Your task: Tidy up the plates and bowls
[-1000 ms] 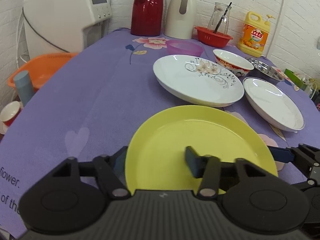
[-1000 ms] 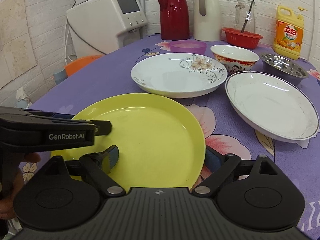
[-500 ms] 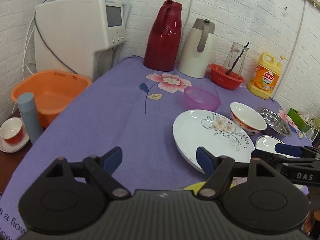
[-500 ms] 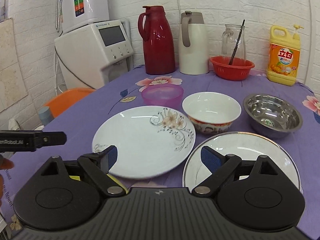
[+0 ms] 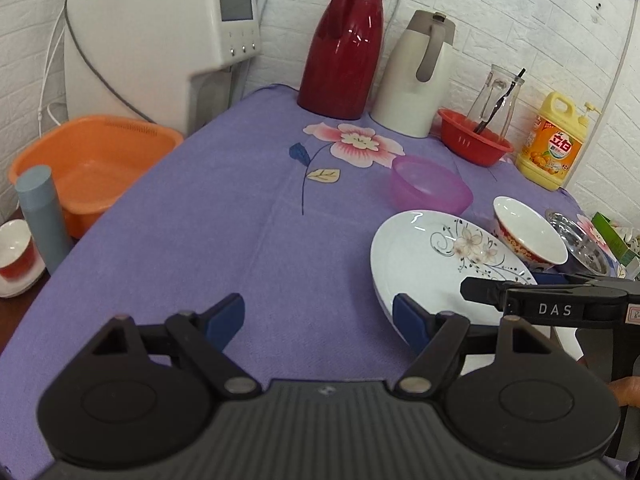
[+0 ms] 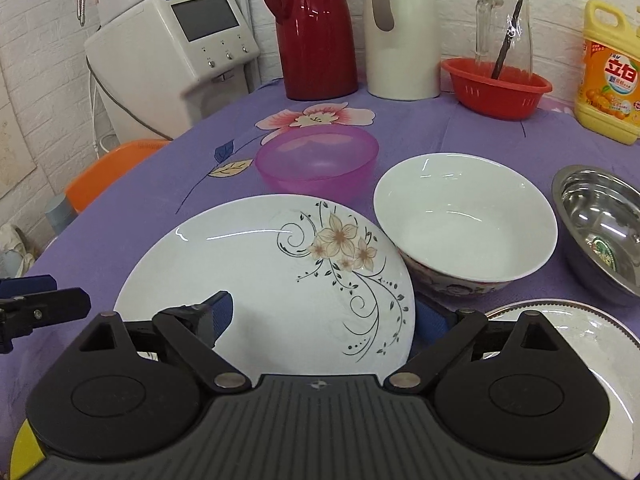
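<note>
A white plate with a flower pattern (image 6: 280, 280) lies on the purple tablecloth, also in the left wrist view (image 5: 432, 256). My right gripper (image 6: 324, 318) is open, its fingers straddling the plate's near edge. My left gripper (image 5: 318, 322) is open and empty over bare cloth left of the plate. Behind the plate stand a pink plastic bowl (image 6: 316, 160), a white ceramic bowl (image 6: 464, 220) and a steel bowl (image 6: 600, 224). A plain white plate (image 6: 580, 344) lies at the right. A sliver of yellow plate (image 6: 24, 452) shows at the lower left.
A red thermos (image 5: 344, 40), a white jug (image 5: 416, 76), a red basket (image 5: 474, 142) with a glass pitcher and a yellow detergent bottle (image 5: 554, 148) stand at the back. A water dispenser (image 5: 160, 36), an orange basin (image 5: 92, 164) and a grey bottle (image 5: 40, 216) stand off the table's left edge.
Both grippers let go of the yellow plate, opened, and moved forward. The right gripper now reaches the flowered plate; the left looks over the bare cloth beside it.
</note>
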A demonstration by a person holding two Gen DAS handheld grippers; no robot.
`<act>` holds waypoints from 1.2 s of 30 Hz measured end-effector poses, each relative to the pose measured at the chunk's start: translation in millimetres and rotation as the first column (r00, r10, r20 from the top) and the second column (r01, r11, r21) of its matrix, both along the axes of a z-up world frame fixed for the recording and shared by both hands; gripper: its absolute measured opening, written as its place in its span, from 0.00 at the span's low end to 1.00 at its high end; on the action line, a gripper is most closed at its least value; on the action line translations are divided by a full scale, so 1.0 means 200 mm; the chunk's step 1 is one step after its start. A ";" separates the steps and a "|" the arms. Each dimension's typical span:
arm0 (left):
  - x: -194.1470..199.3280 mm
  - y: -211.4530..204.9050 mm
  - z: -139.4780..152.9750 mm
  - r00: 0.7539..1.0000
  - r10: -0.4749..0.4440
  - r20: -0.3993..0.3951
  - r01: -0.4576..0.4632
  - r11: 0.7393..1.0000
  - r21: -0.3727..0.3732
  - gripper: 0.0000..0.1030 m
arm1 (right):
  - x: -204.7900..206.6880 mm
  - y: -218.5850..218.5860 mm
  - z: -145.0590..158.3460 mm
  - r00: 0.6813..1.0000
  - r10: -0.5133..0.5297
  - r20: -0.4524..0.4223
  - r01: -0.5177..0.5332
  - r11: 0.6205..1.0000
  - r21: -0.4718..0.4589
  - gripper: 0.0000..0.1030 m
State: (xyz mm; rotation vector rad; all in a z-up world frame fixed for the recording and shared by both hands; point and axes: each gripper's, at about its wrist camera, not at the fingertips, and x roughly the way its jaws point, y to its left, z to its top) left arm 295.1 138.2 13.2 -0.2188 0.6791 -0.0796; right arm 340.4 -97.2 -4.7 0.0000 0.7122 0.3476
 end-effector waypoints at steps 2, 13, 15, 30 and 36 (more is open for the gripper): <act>0.02 -0.01 -0.01 1.000 0.001 -0.006 -0.001 1.000 0.004 0.73 | 0.00 0.03 0.01 1.000 0.015 0.003 -0.015 1.000 0.014 1.00; 0.20 -0.11 -0.08 0.997 -0.035 -0.073 0.036 0.999 0.013 0.72 | -0.03 0.07 -0.03 0.999 0.053 -0.003 -0.053 0.998 -0.039 1.00; 0.22 -0.13 -0.08 0.996 -0.038 -0.076 0.042 0.998 0.044 0.70 | -0.03 0.06 -0.04 0.998 0.065 0.004 -0.065 0.997 -0.044 1.00; 0.27 -0.22 -0.06 0.993 -0.068 -0.096 0.073 0.996 0.047 0.38 | -0.05 0.12 -0.04 0.994 0.107 -0.007 -0.107 0.994 -0.031 1.00; 0.19 -0.26 0.05 0.997 -0.070 -0.026 0.072 0.995 0.068 0.38 | -0.14 0.11 0.04 0.995 0.082 0.054 -0.081 0.996 -0.019 1.00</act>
